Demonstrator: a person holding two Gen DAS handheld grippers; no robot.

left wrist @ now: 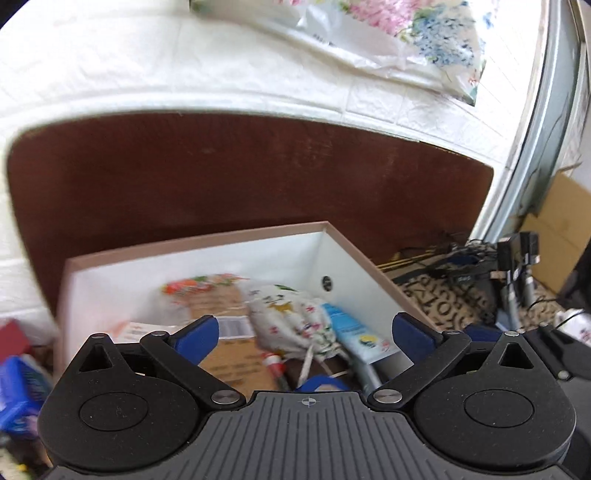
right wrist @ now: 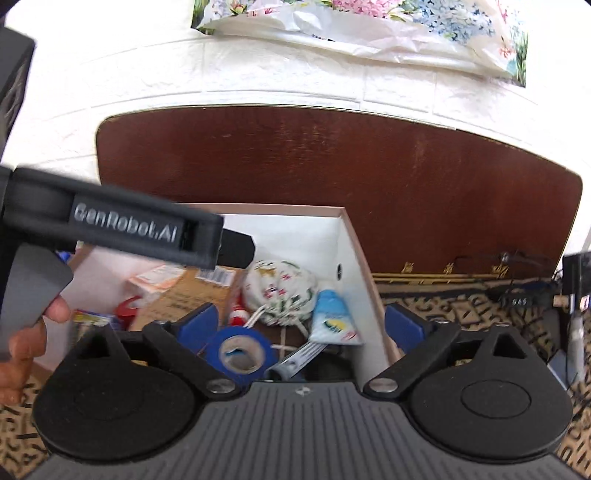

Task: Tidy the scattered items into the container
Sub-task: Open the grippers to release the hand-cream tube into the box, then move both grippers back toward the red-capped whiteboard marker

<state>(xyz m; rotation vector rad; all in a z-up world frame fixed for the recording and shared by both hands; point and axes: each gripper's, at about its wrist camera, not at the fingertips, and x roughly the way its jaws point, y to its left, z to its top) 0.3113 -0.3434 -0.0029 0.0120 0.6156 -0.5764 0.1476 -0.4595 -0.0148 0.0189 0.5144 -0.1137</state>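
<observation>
A white box with a pink rim (left wrist: pixel 199 242) (right wrist: pixel 347 251) stands open on the floor. Inside lie a floral drawstring pouch (left wrist: pixel 291 317) (right wrist: pixel 280 291), a blue and white tube (left wrist: pixel 354 332) (right wrist: pixel 332 317), a brown carton with a barcode (left wrist: pixel 225 354) (right wrist: pixel 184 291), a blue tape roll (right wrist: pixel 240 350) and a grey handle (right wrist: pixel 306 356). My left gripper (left wrist: pixel 304 334) hangs over the box, open and holding nothing. My right gripper (right wrist: pixel 301 325) is open too, above the tape and tube, also holding nothing. The left tool's black housing (right wrist: pixel 140 229) and a hand (right wrist: pixel 26 347) cover the box's left part.
A dark brown board (left wrist: pixel 258 177) leans on the white brick wall behind the box. A floral plastic bag (right wrist: pixel 369 22) hangs above. A blue packet (left wrist: pixel 18 391) lies left of the box. Cables and devices (left wrist: pixel 517 266) and a cardboard box (left wrist: pixel 561 236) crowd the patterned rug (right wrist: pixel 461 302) on the right.
</observation>
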